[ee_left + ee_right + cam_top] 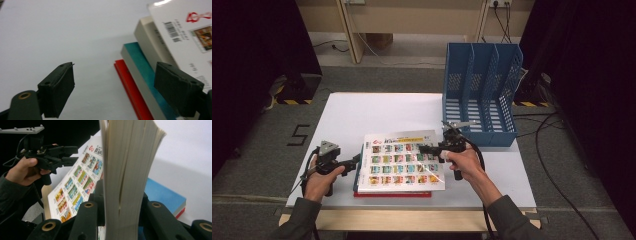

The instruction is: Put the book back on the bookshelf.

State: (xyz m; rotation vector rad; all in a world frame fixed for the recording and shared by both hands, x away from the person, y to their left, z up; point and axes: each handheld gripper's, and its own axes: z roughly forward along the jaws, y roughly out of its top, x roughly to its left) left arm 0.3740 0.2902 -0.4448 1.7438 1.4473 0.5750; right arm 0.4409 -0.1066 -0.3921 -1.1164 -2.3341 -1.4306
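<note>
From above, the picture book (402,162) lay tilted atop a red book (392,194) on the white table (362,115), before an empty blue file rack (482,95). Left gripper (113,86) gaped, released, beside the stack. Right gripper (120,212) clenched the book's page edge.

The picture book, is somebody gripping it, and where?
Yes: the right gripper clamps the picture book by its open page edge; the left gripper holds nothing.
</note>
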